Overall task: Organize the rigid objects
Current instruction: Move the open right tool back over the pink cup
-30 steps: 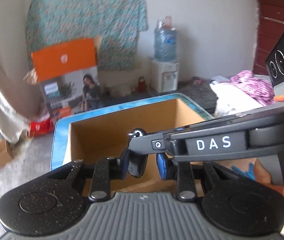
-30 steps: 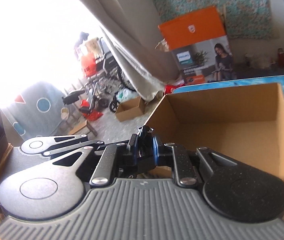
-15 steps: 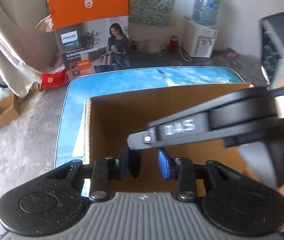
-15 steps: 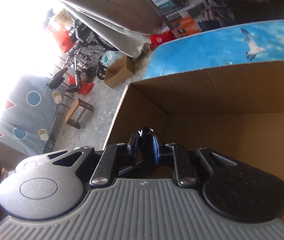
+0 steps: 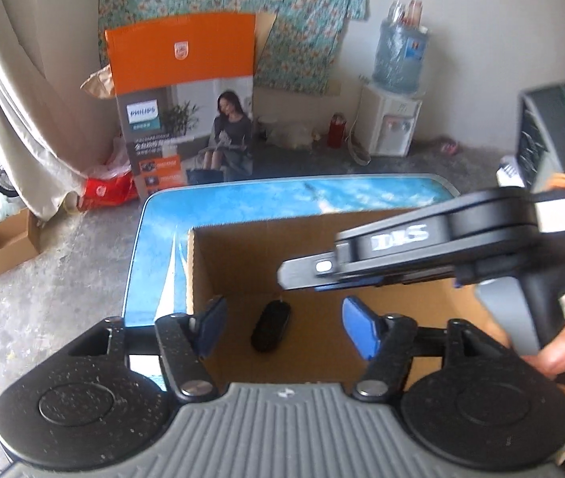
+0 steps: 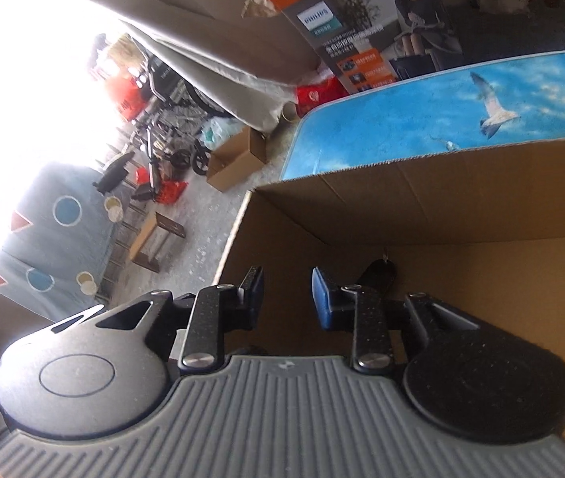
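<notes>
A black key fob (image 5: 270, 326) lies on the floor of an open cardboard box (image 5: 203, 263). My left gripper (image 5: 286, 328) hangs over the box's near edge. Its jaws are opening, and the fob lies below the gap, nearer the left finger, untouched. My right gripper (image 5: 294, 275) reaches in from the right, seen side-on, above the fob. In the right wrist view the right gripper (image 6: 288, 294) has its jaws opening with nothing between them. There the key fob (image 6: 378, 273) lies on the box (image 6: 442, 203) floor, partly hidden behind the right finger.
The box stands on a table with a blue sky print (image 5: 242, 203). A hand (image 5: 561, 352) holds the right gripper's handle. Beyond the table are a tall orange carton (image 5: 183, 111), a water dispenser (image 5: 394, 119) and a small cardboard box (image 5: 7, 243) on the concrete floor.
Both grippers were shut around the black key fob over the box. Both have since moved in over the box and opened, and the fob has dropped to the box floor.
</notes>
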`<state>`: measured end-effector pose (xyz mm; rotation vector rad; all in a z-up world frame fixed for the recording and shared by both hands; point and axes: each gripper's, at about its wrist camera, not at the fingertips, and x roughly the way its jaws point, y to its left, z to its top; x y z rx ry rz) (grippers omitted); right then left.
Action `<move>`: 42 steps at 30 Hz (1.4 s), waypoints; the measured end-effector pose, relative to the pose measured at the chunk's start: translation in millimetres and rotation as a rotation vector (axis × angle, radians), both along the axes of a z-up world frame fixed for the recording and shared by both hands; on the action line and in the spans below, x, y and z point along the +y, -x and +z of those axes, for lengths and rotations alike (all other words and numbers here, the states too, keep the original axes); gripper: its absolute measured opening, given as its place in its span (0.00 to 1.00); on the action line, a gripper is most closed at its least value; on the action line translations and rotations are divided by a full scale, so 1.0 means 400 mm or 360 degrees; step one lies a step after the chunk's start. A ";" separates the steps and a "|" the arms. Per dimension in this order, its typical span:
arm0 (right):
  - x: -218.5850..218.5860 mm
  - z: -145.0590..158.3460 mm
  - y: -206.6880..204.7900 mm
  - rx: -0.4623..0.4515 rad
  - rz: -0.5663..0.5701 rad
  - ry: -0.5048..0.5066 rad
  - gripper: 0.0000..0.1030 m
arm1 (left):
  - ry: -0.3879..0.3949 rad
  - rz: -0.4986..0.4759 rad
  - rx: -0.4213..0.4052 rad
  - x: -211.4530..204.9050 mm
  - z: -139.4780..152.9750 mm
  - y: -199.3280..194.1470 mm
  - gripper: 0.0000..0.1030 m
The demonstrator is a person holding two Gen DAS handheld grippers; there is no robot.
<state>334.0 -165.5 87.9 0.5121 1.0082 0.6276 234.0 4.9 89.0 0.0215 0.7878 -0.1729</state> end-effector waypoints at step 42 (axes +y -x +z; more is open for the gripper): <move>-0.326 -0.144 0.721 -0.0217 -0.0344 -0.0159 0.40 | 0.0376 -0.0340 0.0293 -0.100 -0.266 0.410 0.87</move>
